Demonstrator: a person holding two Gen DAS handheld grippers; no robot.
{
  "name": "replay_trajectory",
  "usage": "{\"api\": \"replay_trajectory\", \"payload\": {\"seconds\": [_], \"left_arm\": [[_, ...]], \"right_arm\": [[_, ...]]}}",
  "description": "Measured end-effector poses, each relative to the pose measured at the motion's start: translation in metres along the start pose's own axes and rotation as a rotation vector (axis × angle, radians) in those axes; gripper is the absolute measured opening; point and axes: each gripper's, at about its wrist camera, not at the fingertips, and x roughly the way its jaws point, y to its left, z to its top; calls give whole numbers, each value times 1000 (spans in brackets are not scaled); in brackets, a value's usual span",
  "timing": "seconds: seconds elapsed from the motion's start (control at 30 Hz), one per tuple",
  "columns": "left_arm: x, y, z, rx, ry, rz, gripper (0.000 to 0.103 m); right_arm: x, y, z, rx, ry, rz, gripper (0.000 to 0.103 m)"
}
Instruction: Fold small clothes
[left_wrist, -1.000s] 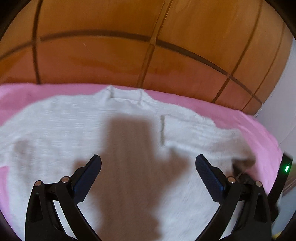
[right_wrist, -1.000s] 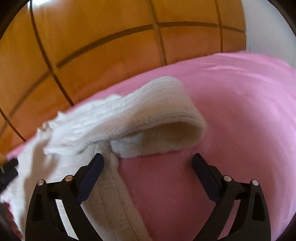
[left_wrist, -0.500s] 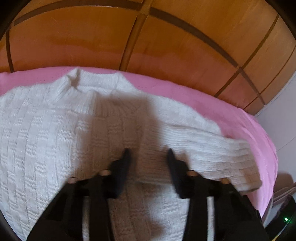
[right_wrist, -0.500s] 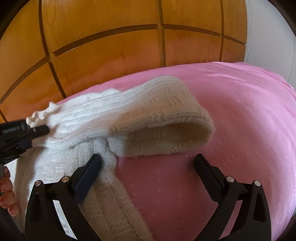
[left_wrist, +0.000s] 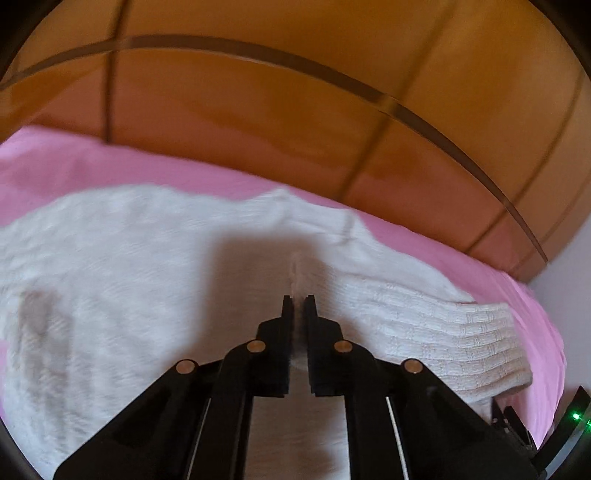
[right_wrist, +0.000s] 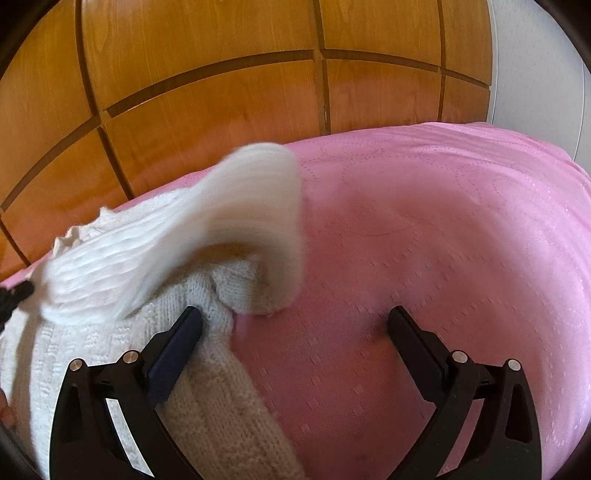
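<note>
From the left wrist view, my left tool (left_wrist: 298, 300) has its fingers pressed nearly together on a thin ridge of the white knitted sweater (left_wrist: 110, 280), which lies spread over the pink bedspread (left_wrist: 74, 158) in front of the wooden panelling (left_wrist: 258, 122). The sleeve (left_wrist: 443, 332) runs off to the right with its ribbed cuff at the bed's edge. I judge the sleeve fold is the step in hand: with the knit pinched, the next move calls for lifting and carrying the sleeve in across the body without dragging the rest. Much of the left side is smeared with blur, and the tool's own shadow hides the exact spot of the pinch (I cannot tell how many layers are caught).

From the right wrist view, my right tool (right_wrist: 295, 321) stands spread wide and holds nothing; its left finger (right_wrist: 177, 347) rests against the sweater's side edge (right_wrist: 207, 406), its right finger over bare bedspread (right_wrist: 443, 240). The sleeve (right_wrist: 221, 221) is raised and blurred, so its cuff outline is hard to read. The left tool is only a dark sliver at the far left edge.
</note>
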Motion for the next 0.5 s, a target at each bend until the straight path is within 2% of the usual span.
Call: {"api": "replay_trajectory", "payload": {"seconds": [0.27,0.4,0.5], "left_arm": [[-9,41,-14,-102,-35,25,6],[-26,58,-15,-122,-101,70,5],[-31,73,-15,-155,-121,102,2]], "right_arm": [[-1,-2,1,7,-2,8,100],[-1,-3,1,14,-5,18,100],[-2,-5,2,21,-8,26,100]]}}
